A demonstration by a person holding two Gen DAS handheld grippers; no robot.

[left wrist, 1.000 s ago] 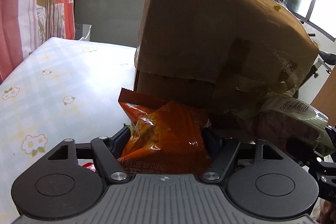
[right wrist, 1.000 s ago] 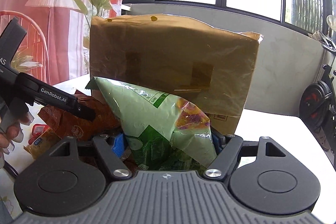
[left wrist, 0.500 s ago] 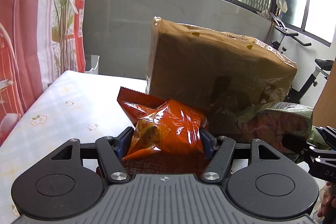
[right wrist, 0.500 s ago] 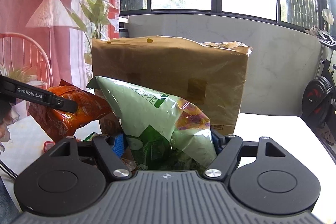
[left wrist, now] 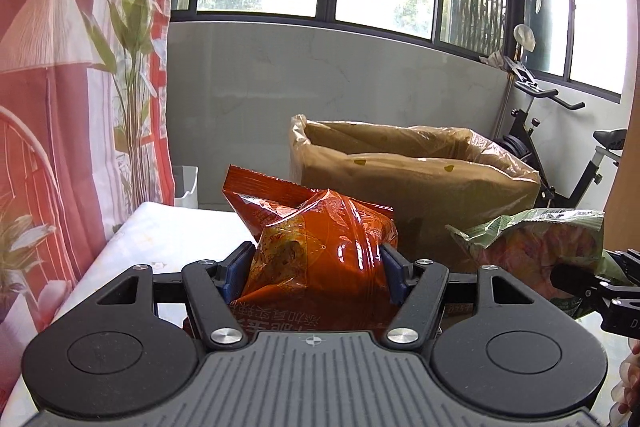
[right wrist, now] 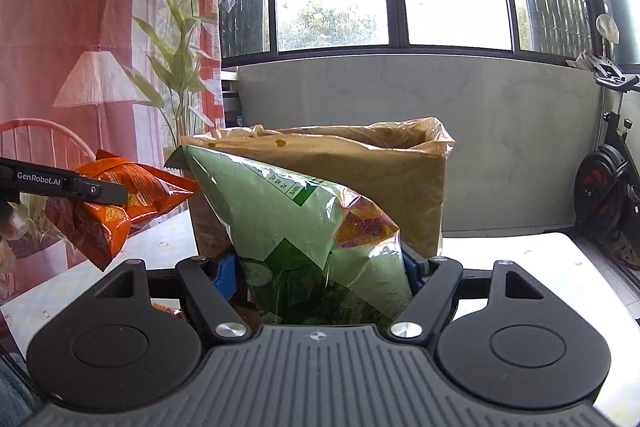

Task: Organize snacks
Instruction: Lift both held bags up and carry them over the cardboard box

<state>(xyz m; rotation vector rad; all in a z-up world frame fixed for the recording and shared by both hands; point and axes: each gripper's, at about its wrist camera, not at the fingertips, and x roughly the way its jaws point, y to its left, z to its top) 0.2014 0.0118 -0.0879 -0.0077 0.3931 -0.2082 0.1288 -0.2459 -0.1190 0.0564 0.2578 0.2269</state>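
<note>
My left tongs [left wrist: 316, 275] clamped an orange snack bag [left wrist: 320, 251] and my right tongs [right wrist: 320, 277] a green one [right wrist: 304, 223], both raised level with the open lined box [left wrist: 416, 163] on the worktop [right wrist: 520, 251], apparently for dropping in.

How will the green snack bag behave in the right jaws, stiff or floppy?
Likely floppy: the green snack bag creases and bulges where the right gripper pinches it. Probably light for its size, puffed with air. Its glossy film may slip, so let it go only over the lined cardboard box.
</note>
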